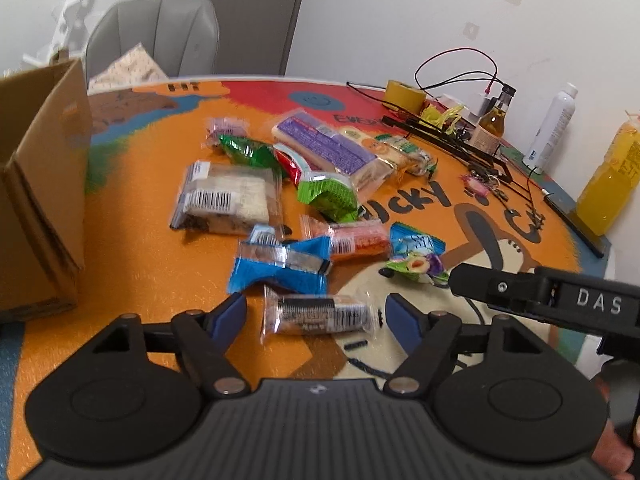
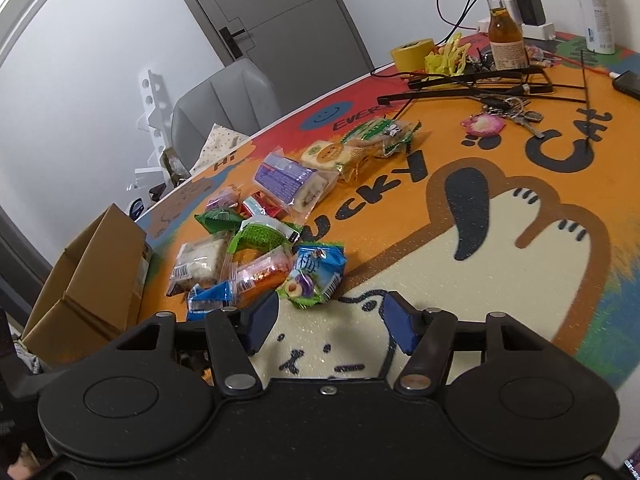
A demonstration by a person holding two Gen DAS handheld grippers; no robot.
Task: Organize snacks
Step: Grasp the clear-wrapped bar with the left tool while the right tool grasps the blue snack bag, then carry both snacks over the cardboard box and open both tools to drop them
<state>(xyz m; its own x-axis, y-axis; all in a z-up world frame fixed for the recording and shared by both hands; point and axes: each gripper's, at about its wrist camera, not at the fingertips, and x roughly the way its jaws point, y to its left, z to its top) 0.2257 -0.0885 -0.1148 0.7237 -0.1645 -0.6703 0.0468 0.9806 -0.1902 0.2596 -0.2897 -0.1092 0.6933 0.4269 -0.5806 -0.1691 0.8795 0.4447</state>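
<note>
A: What sits nearest the left gripper?

B: Its jaws are spread wide, and a clear-wrapped dark snack bar lies on the mat between the blue pads, touching neither. Just beyond it is a blue packet, then a pink-orange bar ahead and slightly right.

A: And the right gripper?

B: Also spread, holding nothing, over the cream cat face on the mat. A blue-and-green plum candy packet lies just ahead of its left pad.

A: Farther out?

B: From the left gripper, a clear bag of pale cake ahead-left, a green packet straight ahead, and beyond it a purple-labelled sandwich pack. A cardboard box stands far left, flaps open.

A: The far edge?

B: Ahead-right: a yellow tape roll, a small amber bottle, a white spray can.
</note>
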